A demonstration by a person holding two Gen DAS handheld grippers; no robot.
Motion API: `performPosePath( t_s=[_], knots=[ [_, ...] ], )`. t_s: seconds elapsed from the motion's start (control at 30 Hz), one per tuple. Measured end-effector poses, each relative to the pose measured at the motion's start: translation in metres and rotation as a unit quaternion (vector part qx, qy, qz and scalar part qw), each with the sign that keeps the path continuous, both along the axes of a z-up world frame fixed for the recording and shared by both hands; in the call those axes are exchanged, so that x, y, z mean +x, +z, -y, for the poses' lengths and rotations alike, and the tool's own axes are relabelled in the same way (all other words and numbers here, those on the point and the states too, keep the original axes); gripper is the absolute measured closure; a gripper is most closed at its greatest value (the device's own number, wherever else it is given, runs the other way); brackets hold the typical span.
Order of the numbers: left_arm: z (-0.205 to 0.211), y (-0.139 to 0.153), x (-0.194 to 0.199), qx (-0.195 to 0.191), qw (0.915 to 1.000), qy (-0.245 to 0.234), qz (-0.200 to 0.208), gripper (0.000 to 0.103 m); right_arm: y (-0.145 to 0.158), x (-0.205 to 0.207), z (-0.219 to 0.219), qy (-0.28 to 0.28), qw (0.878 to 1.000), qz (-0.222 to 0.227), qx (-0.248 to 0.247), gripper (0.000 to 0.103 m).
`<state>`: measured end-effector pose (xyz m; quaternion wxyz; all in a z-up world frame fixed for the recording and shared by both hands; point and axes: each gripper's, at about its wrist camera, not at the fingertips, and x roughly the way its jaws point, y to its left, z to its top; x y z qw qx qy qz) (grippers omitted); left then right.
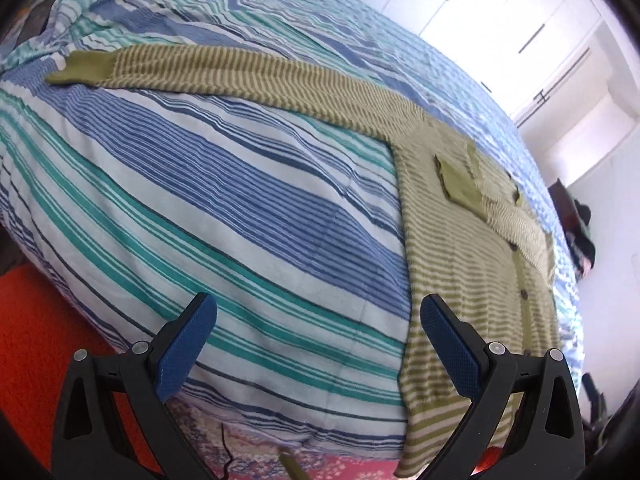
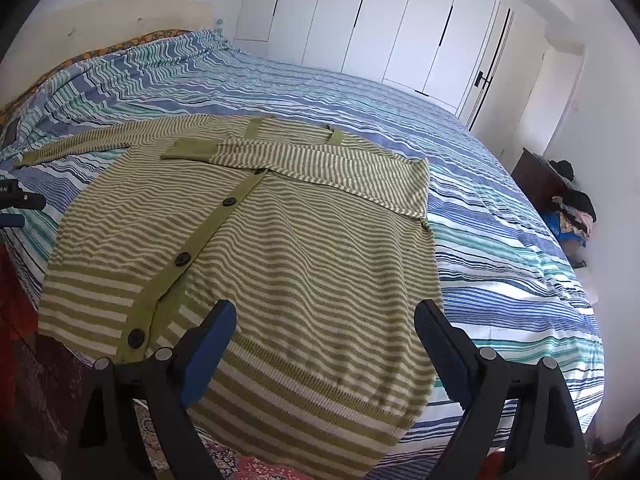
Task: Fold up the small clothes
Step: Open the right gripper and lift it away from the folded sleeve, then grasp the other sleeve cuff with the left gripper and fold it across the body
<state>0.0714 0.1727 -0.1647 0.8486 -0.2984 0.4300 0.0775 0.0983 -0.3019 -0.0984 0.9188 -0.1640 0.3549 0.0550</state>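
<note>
A green-and-cream striped cardigan with dark buttons lies flat on the striped bed. Its right sleeve is folded across the chest. Its left sleeve lies stretched out across the bed, ending in a plain green cuff. The cardigan body shows at the right of the left wrist view. My left gripper is open and empty, above the bed beside the cardigan's left edge. My right gripper is open and empty, above the cardigan's hem. The left gripper's tip shows at the far left of the right wrist view.
White wardrobe doors stand behind the bed. A dark cabinet with piled clothes stands at the right wall. A red rug lies on the floor by the near bed edge. A patterned pillow lies at the headboard.
</note>
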Motion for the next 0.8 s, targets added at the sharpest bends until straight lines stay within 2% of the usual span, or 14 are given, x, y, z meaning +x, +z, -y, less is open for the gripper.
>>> performPosePath(
  t_s=[0.07, 0.13, 0.2, 0.27, 0.33, 0.4, 0.47, 0.57, 0.63, 0.7, 0.73, 0.77, 0.8],
  knots=[
    [-0.051, 0.004, 0.002, -0.035, 0.9976, 0.057, 0.020, 0.001, 0.000, 0.001, 0.002, -0.002, 1.000, -0.002, 0.003, 0.013],
    [-0.110, 0.001, -0.001, -0.086, 0.9869, 0.131, 0.037, 0.001, -0.001, 0.004, 0.003, -0.004, 1.000, -0.006, 0.004, 0.013],
    [-0.165, -0.009, -0.009, -0.146, 0.9665, 0.203, 0.058, 0.001, -0.002, 0.006, 0.003, -0.004, 1.000, -0.010, 0.003, 0.013],
    [-0.208, -0.023, -0.015, -0.194, 0.9463, 0.249, 0.071, 0.003, -0.003, 0.007, 0.001, -0.003, 1.000, -0.011, 0.002, 0.013],
    [-0.238, -0.036, -0.019, -0.223, 0.9292, 0.283, 0.082, 0.007, -0.004, 0.008, -0.001, -0.001, 1.000, -0.013, -0.002, 0.013],
    [-0.257, -0.048, -0.019, -0.245, 0.9169, 0.302, 0.090, 0.012, -0.007, 0.011, -0.005, 0.001, 1.000, -0.018, -0.007, 0.013],
    [-0.268, -0.054, -0.013, -0.248, 0.9148, 0.306, 0.088, 0.016, -0.010, 0.013, -0.009, 0.003, 1.000, -0.022, -0.012, 0.013],
    [-0.278, -0.056, 0.002, -0.230, 0.9200, 0.308, 0.076, 0.016, -0.013, 0.016, -0.014, 0.007, 0.999, -0.026, -0.019, 0.013],
    [-0.285, -0.057, 0.008, -0.230, 0.9147, 0.323, 0.077, 0.016, -0.015, 0.017, -0.018, 0.011, 0.999, -0.029, -0.023, 0.013],
    [-0.294, -0.058, 0.011, -0.238, 0.9045, 0.344, 0.084, 0.020, -0.017, 0.018, -0.022, 0.015, 0.999, -0.034, -0.029, 0.013],
    [-0.298, -0.058, 0.014, -0.240, 0.9018, 0.350, 0.083, 0.030, -0.019, 0.019, -0.025, 0.018, 0.999, -0.037, -0.032, 0.013],
    [-0.303, -0.058, 0.018, -0.240, 0.9020, 0.349, 0.080, 0.055, -0.020, 0.018, -0.027, 0.020, 0.998, -0.039, -0.036, 0.013],
    [-0.308, -0.058, 0.022, -0.240, 0.9050, 0.344, 0.072, 0.073, -0.021, 0.018, -0.029, 0.023, 0.998, -0.040, -0.040, 0.013]
  ],
)
